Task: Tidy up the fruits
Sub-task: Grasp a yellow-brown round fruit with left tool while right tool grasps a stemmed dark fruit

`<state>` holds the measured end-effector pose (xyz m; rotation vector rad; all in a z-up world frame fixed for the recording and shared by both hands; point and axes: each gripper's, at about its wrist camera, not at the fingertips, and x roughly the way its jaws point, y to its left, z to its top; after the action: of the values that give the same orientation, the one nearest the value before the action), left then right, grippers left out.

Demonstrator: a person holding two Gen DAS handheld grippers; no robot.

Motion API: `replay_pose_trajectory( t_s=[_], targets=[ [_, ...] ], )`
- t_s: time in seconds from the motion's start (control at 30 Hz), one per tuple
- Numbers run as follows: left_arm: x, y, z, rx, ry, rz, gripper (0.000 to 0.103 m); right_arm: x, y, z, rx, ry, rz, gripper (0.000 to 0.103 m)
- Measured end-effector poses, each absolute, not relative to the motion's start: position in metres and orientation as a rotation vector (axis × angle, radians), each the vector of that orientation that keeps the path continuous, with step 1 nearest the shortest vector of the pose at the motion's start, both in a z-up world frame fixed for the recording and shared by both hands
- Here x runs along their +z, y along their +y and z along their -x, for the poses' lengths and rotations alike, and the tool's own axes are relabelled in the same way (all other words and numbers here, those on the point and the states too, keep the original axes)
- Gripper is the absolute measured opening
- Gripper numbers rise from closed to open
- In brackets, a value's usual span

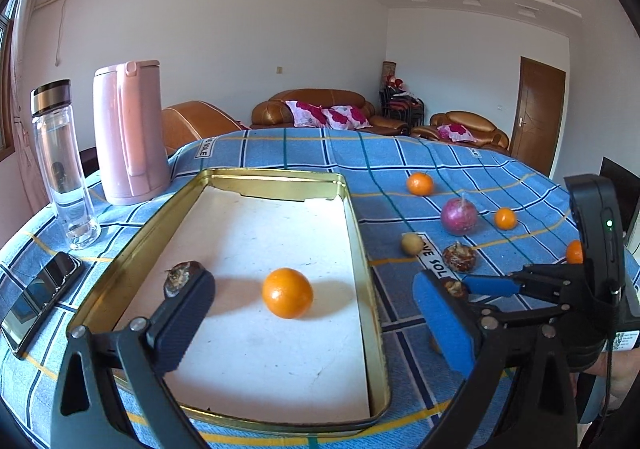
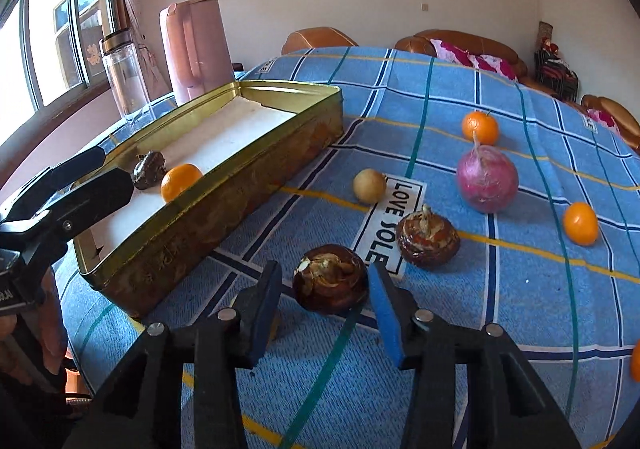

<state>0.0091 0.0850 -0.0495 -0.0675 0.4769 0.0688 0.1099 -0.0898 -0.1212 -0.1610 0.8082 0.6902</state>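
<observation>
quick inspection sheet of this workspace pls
surface: blue checked cloth over table
job's things: tin holds an orange and a chestnut; on the cloth: chestnuts, purple bulb, oranges, a small tan fruit
clutter: pink jug, bottle, phone
grippers: left gripper open over tin; right gripper open around near chestnut
cables: nothing seen
surroundings: sofas, door, window

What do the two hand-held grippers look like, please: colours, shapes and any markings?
Both have black angular linkage arms with silver round pivot pins and flat rectangular blue finger pads. The left hand-held gripper and the right hand-held gripper look alike. The right one's black body carries a small green light, a white label and a thin black cable.
</observation>
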Motion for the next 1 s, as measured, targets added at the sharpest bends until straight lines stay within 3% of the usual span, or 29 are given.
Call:
replay_pose_trajectory(
  t_s=[0.37, 0.47, 0.57, 0.7, 0.83, 0.97, 1.0],
  targets=[
    [-0.047, 0.041, -0.007, -0.021, 0.475, -0.034, 0.094, -0.110, -0.113, -0.094, 0.636, 0.710, 0.158, 0.040],
    [-0.050, 0.027, -0.009, -0.059, 0.494, -0.057, 0.089, -0.105, -0.137, -0.088, 0.602, 0.671, 0.127, 0.026],
    [-0.056, 0.011, -0.015, -0.110, 0.530, -0.077, 0.086, -0.107, -0.155, -0.089, 0.572, 0.682, 0.122, 0.026],
    [-0.066, -0.008, -0.024, -0.145, 0.593, -0.131, 0.075, -0.108, -0.165, -0.090, 0.559, 0.670, 0.108, 0.026],
    [-0.076, -0.016, -0.032, -0.165, 0.641, -0.152, 0.063, -0.108, -0.166, -0.089, 0.578, 0.667, 0.102, 0.035],
    [-0.077, -0.019, -0.033, -0.161, 0.644, -0.168, 0.062, -0.106, -0.165, -0.083, 0.615, 0.641, 0.105, 0.058],
    [-0.077, -0.019, -0.033, -0.173, 0.644, -0.166, 0.056, -0.105, -0.165, -0.084, 0.615, 0.640, 0.102, 0.060]
  ],
)
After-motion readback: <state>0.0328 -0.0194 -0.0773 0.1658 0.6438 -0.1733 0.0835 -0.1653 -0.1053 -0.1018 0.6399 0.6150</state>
